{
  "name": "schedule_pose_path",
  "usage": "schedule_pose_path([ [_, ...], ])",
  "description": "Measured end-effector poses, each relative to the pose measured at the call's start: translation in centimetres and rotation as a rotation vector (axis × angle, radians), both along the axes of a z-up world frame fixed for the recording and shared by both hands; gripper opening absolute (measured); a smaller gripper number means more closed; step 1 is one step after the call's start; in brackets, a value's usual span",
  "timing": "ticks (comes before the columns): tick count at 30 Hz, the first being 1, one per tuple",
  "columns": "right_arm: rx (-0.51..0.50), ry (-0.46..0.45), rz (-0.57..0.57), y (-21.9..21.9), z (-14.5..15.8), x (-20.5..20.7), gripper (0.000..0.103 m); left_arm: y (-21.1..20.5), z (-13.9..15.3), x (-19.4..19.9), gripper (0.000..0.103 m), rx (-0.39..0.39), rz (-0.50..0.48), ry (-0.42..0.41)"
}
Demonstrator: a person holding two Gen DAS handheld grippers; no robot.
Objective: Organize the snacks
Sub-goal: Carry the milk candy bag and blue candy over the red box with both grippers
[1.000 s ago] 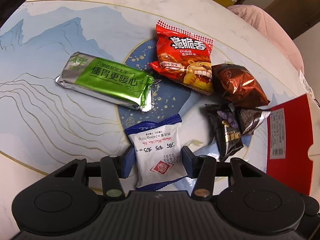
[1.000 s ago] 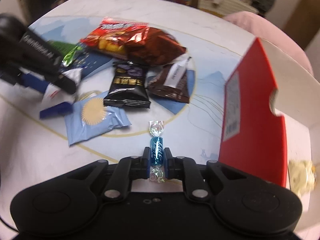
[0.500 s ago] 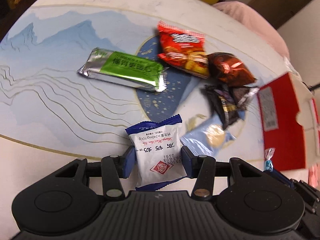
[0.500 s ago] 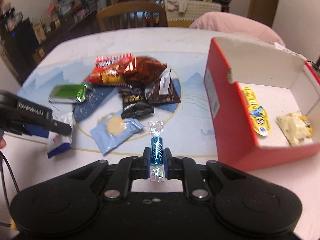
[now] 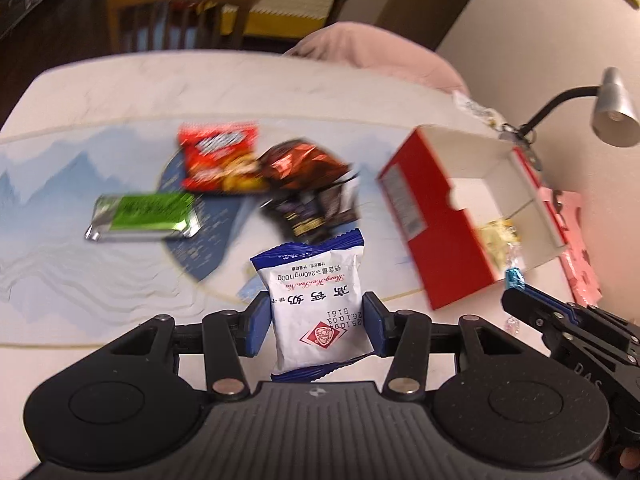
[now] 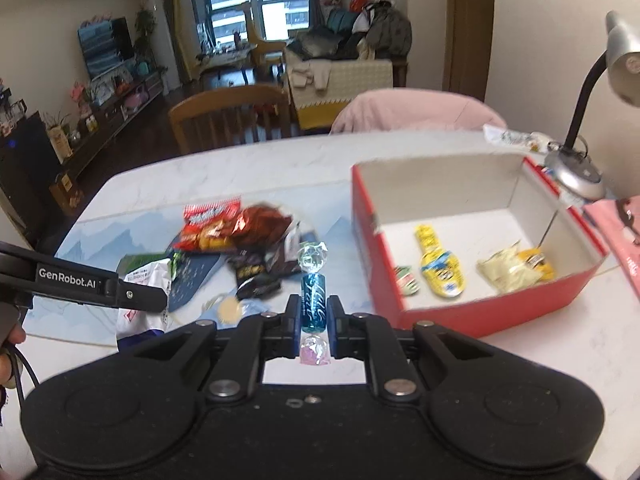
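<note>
Left tongs (image 5: 316, 322): clamped on a white and blue packet (image 5: 320, 304), raised off the tabletop (image 5: 120, 80)
Right tongs (image 6: 314, 314): pinched tight on a blue wrapped candy (image 6: 314, 300), upright
Beyond, on tabletop: green bar (image 5: 144, 216), red bag (image 5: 218, 158), dark packets (image 5: 308, 216)
Right of those: open red box (image 6: 480, 312) with yellow packets (image 6: 440, 272) inside

Snack colours all over the tabletop

White packet (image 5: 320, 300) with blue edges and a red diamond logo, blue candy (image 6: 314, 300) with clear twisted ends, red box (image 6: 476, 312) white inside, green-and-silver bar (image 5: 144, 216), red chip bag (image 5: 218, 158), pale tabletop (image 5: 80, 272) printed with blue mountains.
</note>
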State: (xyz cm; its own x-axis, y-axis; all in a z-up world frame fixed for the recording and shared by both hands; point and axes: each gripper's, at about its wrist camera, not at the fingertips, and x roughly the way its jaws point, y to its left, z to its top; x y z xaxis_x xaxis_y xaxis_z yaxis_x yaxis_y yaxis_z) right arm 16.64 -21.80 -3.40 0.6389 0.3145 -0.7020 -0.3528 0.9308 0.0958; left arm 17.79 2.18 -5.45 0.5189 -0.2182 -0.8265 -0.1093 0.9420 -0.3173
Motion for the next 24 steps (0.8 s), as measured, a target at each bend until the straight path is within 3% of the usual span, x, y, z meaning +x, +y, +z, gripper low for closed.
schedule_pose_path([
  [13,0.002,0.01,0.003,-9.1,0.3,7.2,0.012,-11.8,3.3,6.5,0.049,0.052,-0.123,-0.031],
  [24,-0.002,0.094,0.009,-14.1,-3.2,15.1,0.012,-20.2,1.0,13.1,0.049,0.125,-0.2,0.042],
])
